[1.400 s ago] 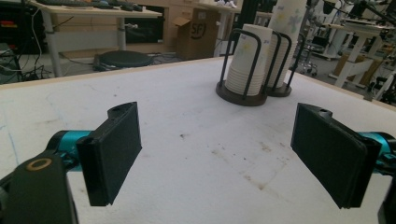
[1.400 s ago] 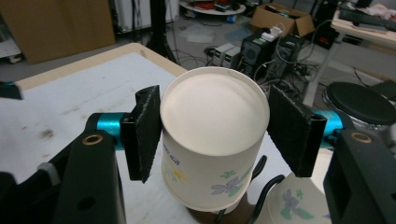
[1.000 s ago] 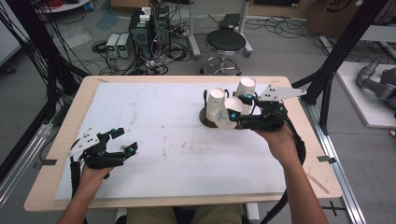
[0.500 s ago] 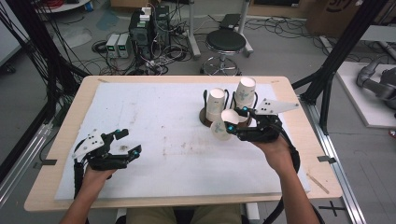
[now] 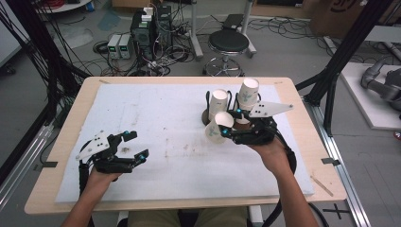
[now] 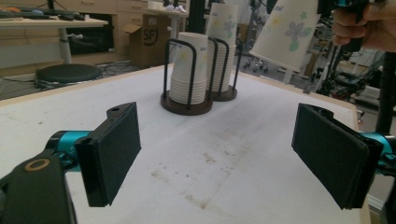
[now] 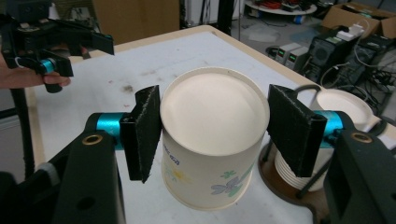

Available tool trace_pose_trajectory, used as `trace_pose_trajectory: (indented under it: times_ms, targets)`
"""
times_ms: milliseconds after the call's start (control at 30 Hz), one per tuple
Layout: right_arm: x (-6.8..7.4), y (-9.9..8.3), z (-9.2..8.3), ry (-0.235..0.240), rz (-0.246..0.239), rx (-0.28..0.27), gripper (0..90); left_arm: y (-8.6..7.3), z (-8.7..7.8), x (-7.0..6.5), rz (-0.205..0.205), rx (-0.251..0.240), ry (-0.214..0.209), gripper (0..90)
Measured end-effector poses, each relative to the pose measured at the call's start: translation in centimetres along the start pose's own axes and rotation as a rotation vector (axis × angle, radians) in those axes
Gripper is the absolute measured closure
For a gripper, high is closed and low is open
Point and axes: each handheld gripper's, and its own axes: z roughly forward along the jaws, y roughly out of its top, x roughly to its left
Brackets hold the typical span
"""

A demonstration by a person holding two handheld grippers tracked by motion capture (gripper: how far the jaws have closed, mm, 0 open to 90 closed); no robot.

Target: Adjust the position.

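The right gripper (image 7: 212, 135) is clamped on an upturned paper cup (image 7: 212, 140), held off the table just in front of the two wire cup racks (image 5: 222, 111) near the far right corner. The thin wall could buckle, or the cup slip, if the squeeze changes. The left gripper (image 5: 135, 146) hovers released, jaws wide, near the front left corner. The wooden table (image 5: 61, 137) carries a stained white mat (image 5: 165, 123); beyond it a black stool (image 5: 228, 42), electronics boxes (image 5: 151, 26) and loose floor cables
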Motion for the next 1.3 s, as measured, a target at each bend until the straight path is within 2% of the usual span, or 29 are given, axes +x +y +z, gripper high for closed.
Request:
trace_pose_trajectory:
  times_ms: [167, 333, 633, 833, 967, 1100, 1300]
  targets:
    - [0.7, 0.8, 0.6, 0.031, -0.022, -0.002, 38.5, 0.4, 0.7, -0.5, -0.009, -0.008, -0.054, 15.4]
    - [1.4, 1.4, 1.6, 0.059, -0.045, 0.006, 38.5, 0.8, 1.7, -0.9, 0.005, 0.004, -0.097, 15.4]
    - [2.4, 1.7, 3.1, 0.115, -0.055, 0.019, 38.5, 1.6, 3.8, -1.4, 0.025, 0.014, -0.180, 15.4]
    - [3.0, 1.7, 3.9, 0.153, -0.068, 0.035, 38.5, 2.3, 6.1, -2.3, 0.075, 0.036, -0.235, 14.6]
    - [3.2, 1.7, 4.3, 0.174, -0.060, 0.039, 38.5, 2.5, 7.4, -2.9, 0.103, 0.059, -0.269, 14.3]
    - [3.6, 1.6, 4.6, 0.188, -0.066, 0.048, 38.5, 2.7, 8.2, -3.1, 0.099, 0.057, -0.292, 14.1]
    - [3.9, 1.6, 4.8, 0.199, -0.073, 0.053, 38.5, 2.8, 9.2, -3.3, 0.108, 0.080, -0.299, 13.5]
